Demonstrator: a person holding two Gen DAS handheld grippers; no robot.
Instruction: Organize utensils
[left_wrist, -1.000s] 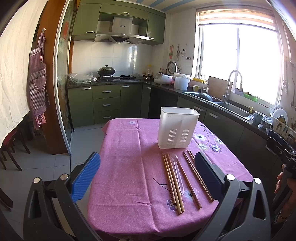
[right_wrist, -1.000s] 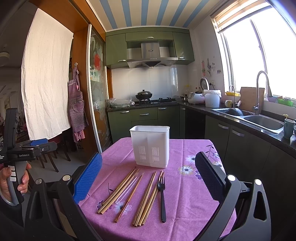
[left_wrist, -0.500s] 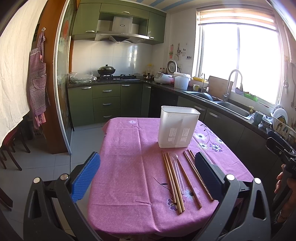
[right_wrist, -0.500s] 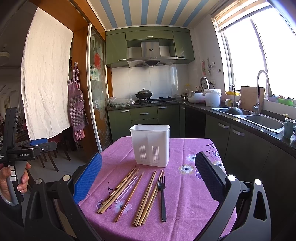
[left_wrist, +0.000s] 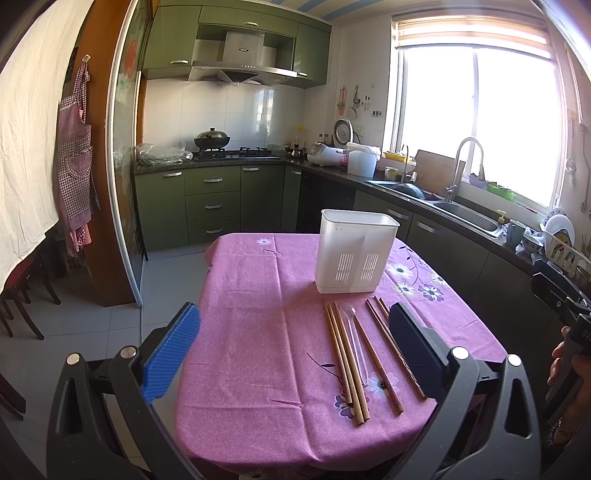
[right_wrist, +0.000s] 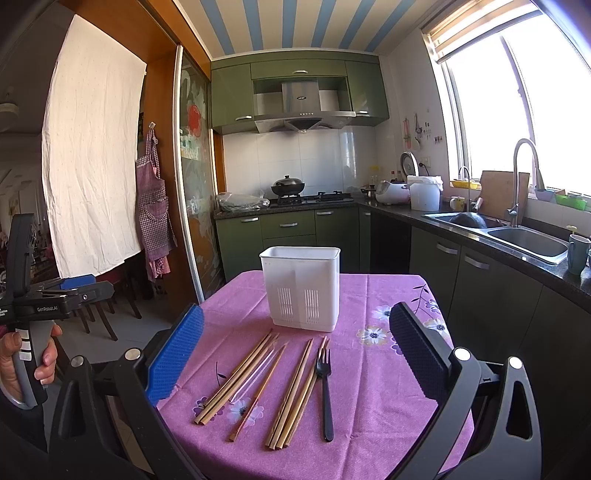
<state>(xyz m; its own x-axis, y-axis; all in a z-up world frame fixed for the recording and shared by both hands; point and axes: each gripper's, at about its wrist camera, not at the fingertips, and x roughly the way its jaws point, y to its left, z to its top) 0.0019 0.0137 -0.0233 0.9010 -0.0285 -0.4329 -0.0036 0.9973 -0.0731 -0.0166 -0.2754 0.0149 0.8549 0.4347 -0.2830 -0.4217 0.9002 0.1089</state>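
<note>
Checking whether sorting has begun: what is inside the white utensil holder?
Nothing rises above the rim of the white utensil holder, and its interior is hidden by its walls. The chopsticks, black fork and clear plastic utensil lie on the pink tablecloth.

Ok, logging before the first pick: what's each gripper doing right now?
Left gripper: open, holding nothing.
Right gripper: open, holding nothing.

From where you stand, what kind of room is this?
A home kitchen, most likely: a gas stove with a wok under a range hood, a sink by the window, and a small table in a purple cloth.
</note>
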